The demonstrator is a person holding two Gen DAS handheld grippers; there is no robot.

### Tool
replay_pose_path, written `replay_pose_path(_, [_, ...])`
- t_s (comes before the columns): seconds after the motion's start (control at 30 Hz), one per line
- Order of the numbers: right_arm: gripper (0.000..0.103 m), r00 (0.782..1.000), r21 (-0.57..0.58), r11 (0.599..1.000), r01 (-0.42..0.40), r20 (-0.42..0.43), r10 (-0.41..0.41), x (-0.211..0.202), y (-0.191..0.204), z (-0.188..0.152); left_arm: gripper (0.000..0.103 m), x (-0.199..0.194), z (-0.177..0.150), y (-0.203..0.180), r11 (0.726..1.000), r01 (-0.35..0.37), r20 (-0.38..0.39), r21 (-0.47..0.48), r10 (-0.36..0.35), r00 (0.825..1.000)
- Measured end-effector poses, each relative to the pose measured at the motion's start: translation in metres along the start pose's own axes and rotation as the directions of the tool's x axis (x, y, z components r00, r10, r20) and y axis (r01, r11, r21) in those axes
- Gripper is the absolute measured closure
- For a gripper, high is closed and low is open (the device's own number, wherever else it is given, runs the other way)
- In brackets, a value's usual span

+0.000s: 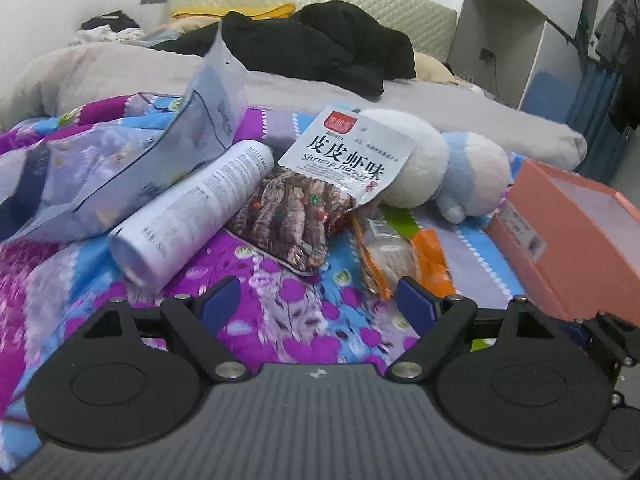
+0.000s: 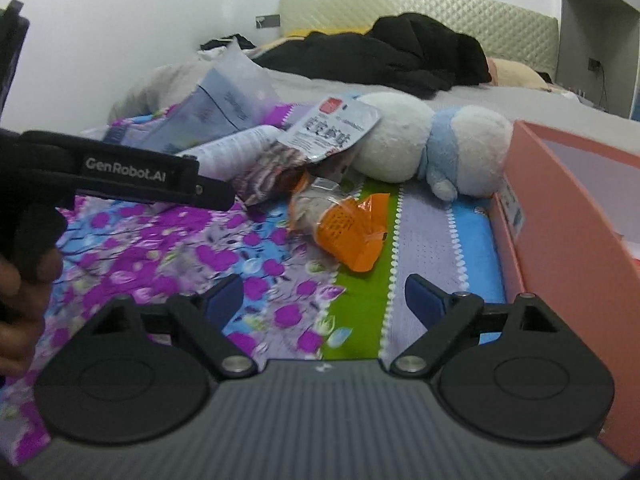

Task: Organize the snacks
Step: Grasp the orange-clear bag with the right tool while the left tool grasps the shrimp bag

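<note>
Both tools are spread wide and grasp nothing: the left tool (image 1: 318, 300) hovers over the patterned bedspread (image 1: 280, 320) with its blue pads clear of everything, and the right tool (image 2: 324, 300) hangs likewise over the green and lilac stripes, touching nothing. Just ahead of the left tool's right pad lies the orange snack packet (image 1: 396, 256), crinkled film with small pieces inside; it is probably very light, soft and slippery, so a pinch on its flat sealed edge seems safer than squeezing the filled middle, which could crush the contents. Beyond it the shrimp flavor bag (image 1: 316, 200) leans on the white tube (image 1: 192, 216); the bag looks light and crushable, best taken by its stiff printed header. The tube seems rigid and smooth and may roll, so a grip across its middle would suit. Farther back stand a pale pouch (image 1: 208, 108) and a plush toy (image 1: 432, 168). The pink box (image 2: 568, 216), open-topped at the right, looks the likely destination.
</note>
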State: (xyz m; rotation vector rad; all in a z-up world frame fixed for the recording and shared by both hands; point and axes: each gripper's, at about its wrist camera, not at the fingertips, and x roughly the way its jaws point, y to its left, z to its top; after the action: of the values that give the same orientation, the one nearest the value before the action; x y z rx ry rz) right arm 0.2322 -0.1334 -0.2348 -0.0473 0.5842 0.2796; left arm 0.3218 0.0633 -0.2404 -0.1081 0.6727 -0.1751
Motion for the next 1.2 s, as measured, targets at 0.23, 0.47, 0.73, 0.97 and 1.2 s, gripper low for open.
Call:
replay_pose_path(0.23, [0.014, 1.0, -0.006, 1.0, 0.005, 0.006, -0.005, 0.053, 0.0, 0.01, 0.024, 0.053, 0.014, 0.008, 0.999, 0.015, -0.002, 0.034, -0.014, 1.0])
replay_pose_path(0.47, [0.014, 0.998, -0.039, 0.998, 0.055, 0.026, -0.054, 0.087, 0.005, 0.022, 0.037, 0.092, 0.015, 0.006, 0.997, 0.019, -0.032, 0.068, -0.016, 0.999])
replay_pose_path(0.73, [0.014, 0.994, -0.086, 0.992, 0.097, -0.047, -0.101, 0.114, 0.004, 0.025, 0.053, 0.11, 0.008, 0.008, 0.998, -0.011, -0.017, 0.054, 0.012, 1.0])
replay_pose_path(0.97, [0.042, 0.993, -0.056, 0.992, 0.115, -0.02, -0.116, 0.11, 0.0, 0.024, 0.071, 0.104, 0.007, 0.013, 1.0, -0.001, -0.002, 0.014, 0.001, 1.0])
replay_pose_path(1.2, [0.072, 0.991, -0.057, 0.99, 0.129, -0.013, -0.13, 0.097, 0.001, 0.025, 0.074, 0.075, 0.009, 0.014, 1.0, 0.005, -0.008, -0.022, -0.005, 1.0])
